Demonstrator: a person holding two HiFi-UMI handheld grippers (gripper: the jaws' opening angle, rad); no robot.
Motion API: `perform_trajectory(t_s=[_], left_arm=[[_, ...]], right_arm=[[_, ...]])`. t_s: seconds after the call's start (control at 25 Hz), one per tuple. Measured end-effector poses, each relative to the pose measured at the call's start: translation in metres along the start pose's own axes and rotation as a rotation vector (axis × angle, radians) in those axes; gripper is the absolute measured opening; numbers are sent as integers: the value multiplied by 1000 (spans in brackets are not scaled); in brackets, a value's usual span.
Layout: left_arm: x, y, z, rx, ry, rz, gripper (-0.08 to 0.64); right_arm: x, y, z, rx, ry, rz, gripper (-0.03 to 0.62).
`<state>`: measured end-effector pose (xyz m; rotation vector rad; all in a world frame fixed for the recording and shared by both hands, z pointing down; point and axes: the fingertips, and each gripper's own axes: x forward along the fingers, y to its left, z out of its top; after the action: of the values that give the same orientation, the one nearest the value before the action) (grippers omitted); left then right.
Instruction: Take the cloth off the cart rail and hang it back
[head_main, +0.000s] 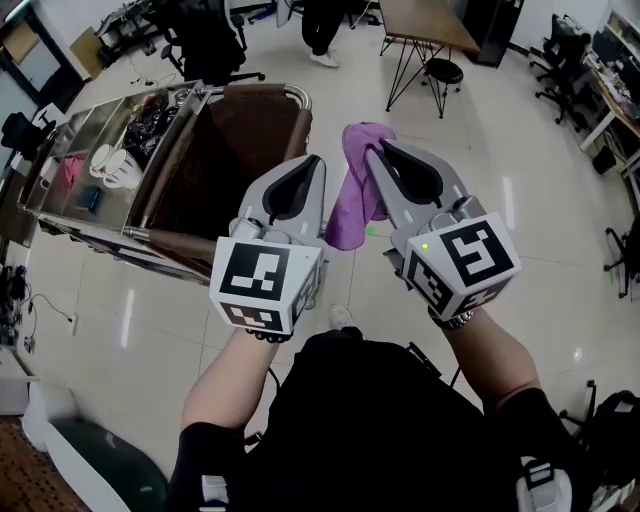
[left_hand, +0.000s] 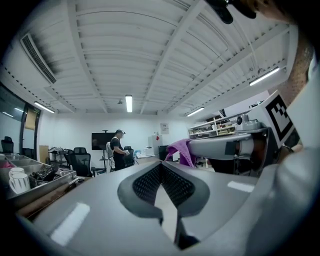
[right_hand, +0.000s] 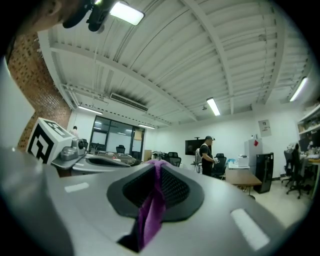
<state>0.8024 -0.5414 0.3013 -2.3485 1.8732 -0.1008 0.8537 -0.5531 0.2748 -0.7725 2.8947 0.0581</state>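
A purple cloth (head_main: 355, 190) hangs in the air from my right gripper (head_main: 372, 150), whose jaws are shut on one of its folds; in the right gripper view the cloth (right_hand: 152, 210) runs down between the pads. My left gripper (head_main: 318, 160) is just to the left of it, shut with nothing in it, its tips meeting in the left gripper view (left_hand: 160, 165). There the cloth (left_hand: 181, 150) shows at the tip of the right gripper (left_hand: 225, 147). The cart (head_main: 90, 215) stands to the left and beyond, its handle rail (head_main: 265, 90) bare above a brown bag (head_main: 220, 170).
The cart's steel top holds white cups (head_main: 115, 168) and clutter. A wooden table (head_main: 425, 20) with thin black legs and a black stool (head_main: 443, 72) stand ahead right. Office chairs (head_main: 565, 55) line the right side. A person (head_main: 320, 25) stands far ahead.
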Motion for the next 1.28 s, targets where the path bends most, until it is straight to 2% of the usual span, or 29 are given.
perform_trajectory(t_s=[0.24, 0.76, 1.0, 1.12, 1.28], left_arm=[[36, 32, -2, 8, -34, 55, -12], [85, 108, -34, -20, 5, 188, -12], [102, 130, -44, 1, 20, 252, -12], [114, 143, -49, -4, 45, 307, -12], [142, 154, -37, -21, 88, 393, -12]], right_arm=[[45, -29, -13, -13, -5, 76, 37], [140, -68, -52, 4, 30, 197, 37], [178, -82, -76, 33, 58, 273, 37], [199, -91, -86, 45, 86, 330, 37], [228, -111, -72, 68, 105, 429, 37]])
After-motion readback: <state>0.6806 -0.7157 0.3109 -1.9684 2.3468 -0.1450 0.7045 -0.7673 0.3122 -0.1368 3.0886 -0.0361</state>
